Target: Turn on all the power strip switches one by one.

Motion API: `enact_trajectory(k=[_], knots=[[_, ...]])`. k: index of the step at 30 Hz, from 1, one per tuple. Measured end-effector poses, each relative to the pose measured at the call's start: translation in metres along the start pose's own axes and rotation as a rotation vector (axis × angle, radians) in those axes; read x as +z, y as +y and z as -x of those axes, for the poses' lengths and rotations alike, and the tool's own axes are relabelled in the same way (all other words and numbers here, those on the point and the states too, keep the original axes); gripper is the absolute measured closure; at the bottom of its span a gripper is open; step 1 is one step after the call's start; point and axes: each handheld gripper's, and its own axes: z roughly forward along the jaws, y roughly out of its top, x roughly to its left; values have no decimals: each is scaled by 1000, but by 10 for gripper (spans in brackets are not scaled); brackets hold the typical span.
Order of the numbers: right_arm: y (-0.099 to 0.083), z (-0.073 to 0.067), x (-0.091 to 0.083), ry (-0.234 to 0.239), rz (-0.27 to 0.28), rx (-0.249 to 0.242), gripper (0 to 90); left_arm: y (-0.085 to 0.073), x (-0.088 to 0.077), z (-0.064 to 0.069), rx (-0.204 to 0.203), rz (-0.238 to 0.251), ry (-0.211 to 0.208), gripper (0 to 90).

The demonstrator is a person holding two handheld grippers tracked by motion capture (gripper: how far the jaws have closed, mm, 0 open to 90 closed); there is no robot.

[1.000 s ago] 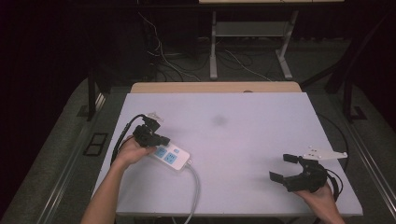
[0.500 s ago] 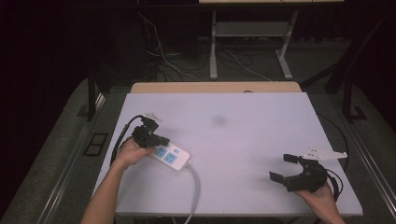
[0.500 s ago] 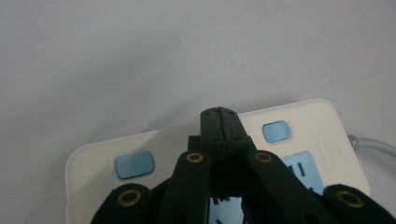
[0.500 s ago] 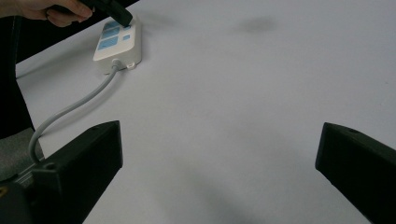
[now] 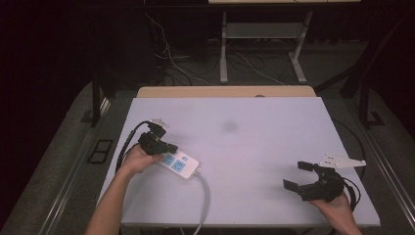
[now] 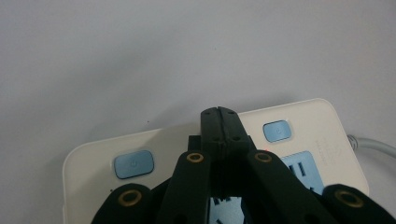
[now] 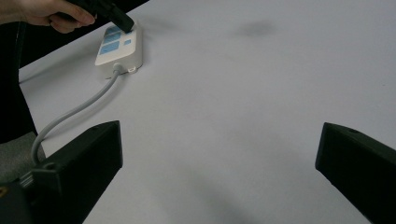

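A white power strip (image 5: 180,165) with blue sockets and blue buttons lies on the left part of the white table (image 5: 254,147). Its grey cord (image 5: 204,196) runs off the near edge. My left gripper (image 5: 169,147) is shut, its joined tips resting on the strip's top. In the left gripper view the closed tips (image 6: 218,113) sit between two blue buttons (image 6: 134,164) of the power strip (image 6: 308,112). My right gripper (image 5: 298,175) stands open near the front right corner, nothing between its jaws. The right gripper view looks across at the power strip (image 7: 119,46) and its cord (image 7: 79,109).
A faint dark smudge (image 5: 229,127) marks the table's middle. Behind the table stand a wooden strip (image 5: 225,91), loose cables (image 5: 171,63) on the floor and a metal stand (image 5: 262,34). A black cable (image 5: 128,142) loops from the left gripper.
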Motion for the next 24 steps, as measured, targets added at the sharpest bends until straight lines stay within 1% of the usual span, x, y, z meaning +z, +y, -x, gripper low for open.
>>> enact_trajectory(k=[3, 6, 10, 15, 20, 22, 24], knots=[[0, 0, 0, -1, 1, 0, 5, 0, 0, 0, 2, 1, 1, 899], [0, 0, 0, 0, 0, 1, 5, -2, 0, 1, -7, 19, 10, 900], [0, 0, 0, -1, 1, 1, 5, -4, 0, 1, -11, 28, 9, 900], [0, 1, 0, -3, 2, 1, 5, -4, 1, 2, -6, 22, 20, 900], [0, 1, 0, -3, 3, 0, 5, -4, 0, 3, -8, 21, 23, 899], [0, 1, 0, -3, 2, 2, 5, -4, 1, 4, 1, 21, 35, 898], [0, 1, 0, -4, 2, 3, 5, -2, 1, 9, 25, 9, 63, 898]])
